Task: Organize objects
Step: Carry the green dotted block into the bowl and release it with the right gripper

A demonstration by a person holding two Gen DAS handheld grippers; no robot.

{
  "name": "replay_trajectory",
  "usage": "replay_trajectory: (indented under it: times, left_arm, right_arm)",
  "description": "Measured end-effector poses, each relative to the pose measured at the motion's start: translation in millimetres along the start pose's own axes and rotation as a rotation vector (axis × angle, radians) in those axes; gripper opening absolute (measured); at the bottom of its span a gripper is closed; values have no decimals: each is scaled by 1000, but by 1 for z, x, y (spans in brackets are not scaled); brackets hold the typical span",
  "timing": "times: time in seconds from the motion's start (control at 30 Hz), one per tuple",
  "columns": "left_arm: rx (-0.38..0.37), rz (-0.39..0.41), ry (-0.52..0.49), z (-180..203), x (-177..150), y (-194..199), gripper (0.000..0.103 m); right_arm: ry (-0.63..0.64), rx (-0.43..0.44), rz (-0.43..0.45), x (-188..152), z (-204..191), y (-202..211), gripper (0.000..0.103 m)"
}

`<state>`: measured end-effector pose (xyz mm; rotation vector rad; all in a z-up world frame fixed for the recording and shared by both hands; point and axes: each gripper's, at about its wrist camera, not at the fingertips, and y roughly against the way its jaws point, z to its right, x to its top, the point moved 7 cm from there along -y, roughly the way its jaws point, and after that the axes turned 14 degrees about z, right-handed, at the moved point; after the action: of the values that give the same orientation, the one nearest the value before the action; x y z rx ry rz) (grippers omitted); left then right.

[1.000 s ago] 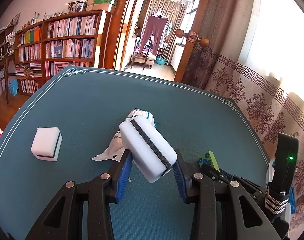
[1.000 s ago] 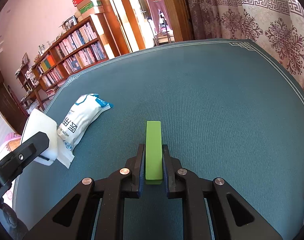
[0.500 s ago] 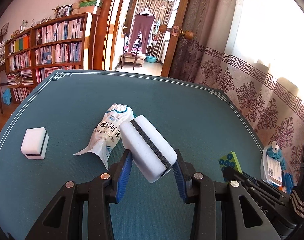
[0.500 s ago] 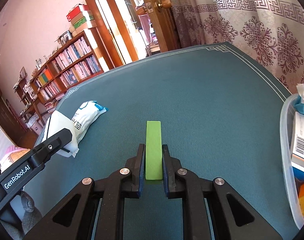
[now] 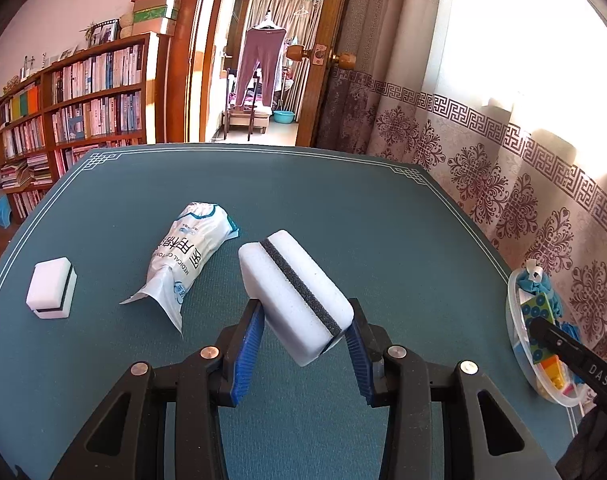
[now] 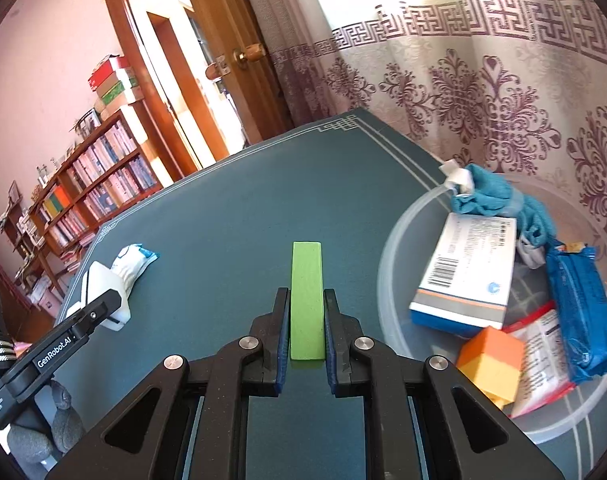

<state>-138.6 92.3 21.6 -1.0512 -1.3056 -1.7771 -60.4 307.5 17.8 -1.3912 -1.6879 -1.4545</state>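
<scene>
The left hand-held gripper (image 5: 303,330) has its blue pads closed on a white sponge block (image 5: 293,294) with a dark stripe; the block sits tilted between the pads, clear of the worktop (image 5: 343,208)

The right hand-held gripper (image 6: 306,332) is clamped on a thin green block (image 6: 306,300), which stands on edge between the pads and points forward above the worktop

Just to the right of the right hand-held gripper stands a clear plastic tub (image 6: 387,264) on the worktop. Contents visible in the right wrist view:
- an orange and yellow block (image 6: 489,360) at the near side
- a white box (image 6: 467,276) with a barcode, lying tilted
- a blue packet (image 6: 579,312) along the right wall
- a red and white packet (image 6: 543,360) under the box and the blue packet
- a teal cloth (image 6: 491,196) over the far rim

Farther out on the worktop, left of the held sponge block, lies a white and blue medical pack (image 5: 191,256), flat on its side. A second white sponge block (image 5: 51,288) rests on the worktop well to the left of the pack, apart from it

Beyond the worktop stand a bookcase (image 5: 83,96) at the left, an open doorway (image 5: 263,60) in the middle and a patterned curtain (image 5: 503,160) at the right
</scene>
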Motion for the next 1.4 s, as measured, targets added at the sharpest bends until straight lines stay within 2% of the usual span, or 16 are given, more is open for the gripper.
replay_trajectory:
  times: [0.27,0.6,0.77,0.83,0.97,1.13,1.4]
  left_arm:
    - [-25,-9,-31,14,-5,0,43]
    - [-29,-17,-36,15,-8,-1,43]
    - [-38,-19,-49,20,-10,-1,44]
    - [-41,-20,-54,23,-11,-2,44]
    - [-48,-23,-64,27,-14,-1,44]
    - [-57,-18,-71,32,-14,1,44]
    - [-66,-25,-73,34,-17,-1,44]
  right_arm:
    - [-62,-127,68,19,55,21,16]
    - [-62,-199,86,21,86,29,16]
    - [-56,-202,82,14,86,38,17]
    - [-70,-180,78,11,83,43,17]
    - [-15,-141,76,5,64,48,17]
    - [89,-130,25,-9,45,35,17]
    - [129,-152,-43,-20,45,7,18]
